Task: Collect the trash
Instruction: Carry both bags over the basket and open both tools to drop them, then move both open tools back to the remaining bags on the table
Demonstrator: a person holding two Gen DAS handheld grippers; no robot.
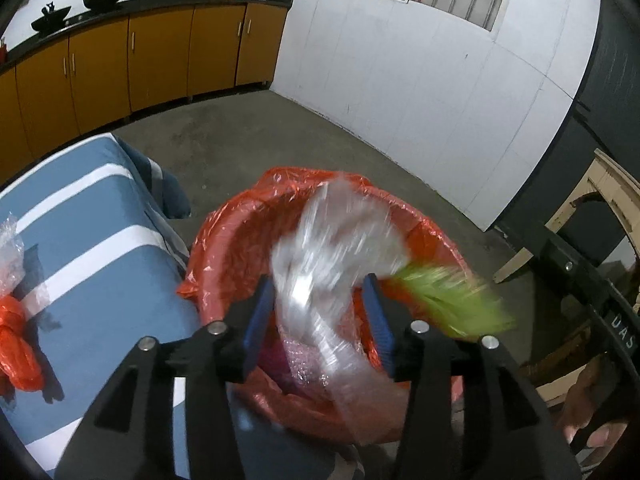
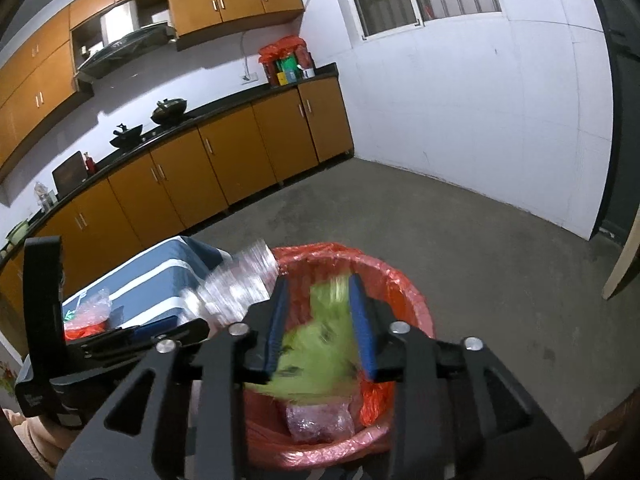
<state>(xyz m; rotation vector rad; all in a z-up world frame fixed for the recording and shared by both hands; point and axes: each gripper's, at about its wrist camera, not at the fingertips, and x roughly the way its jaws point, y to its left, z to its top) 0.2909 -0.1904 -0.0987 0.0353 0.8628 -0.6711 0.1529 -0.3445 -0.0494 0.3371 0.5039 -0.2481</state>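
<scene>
A bin lined with a red bag (image 1: 236, 236) stands on the floor beside the table; it also shows in the right wrist view (image 2: 404, 292). My left gripper (image 1: 324, 312) is open above the bin, with a blurred clear plastic piece (image 1: 320, 264) between its fingers, apparently loose. The same clear plastic shows in the right wrist view (image 2: 236, 284). My right gripper (image 2: 318, 320) is open above the bin, with a blurred green wrapper (image 2: 316, 348) between its fingers; the wrapper also shows in the left wrist view (image 1: 452, 300). Crumpled clear plastic (image 2: 320, 420) lies in the bin.
A table with a blue and white striped cloth (image 1: 92, 248) stands left of the bin. On it lie an orange bag (image 1: 18, 352) and bubble wrap (image 1: 10, 248). Orange cabinets (image 2: 224, 156) line the far wall. A wooden chair (image 1: 600, 208) stands at right.
</scene>
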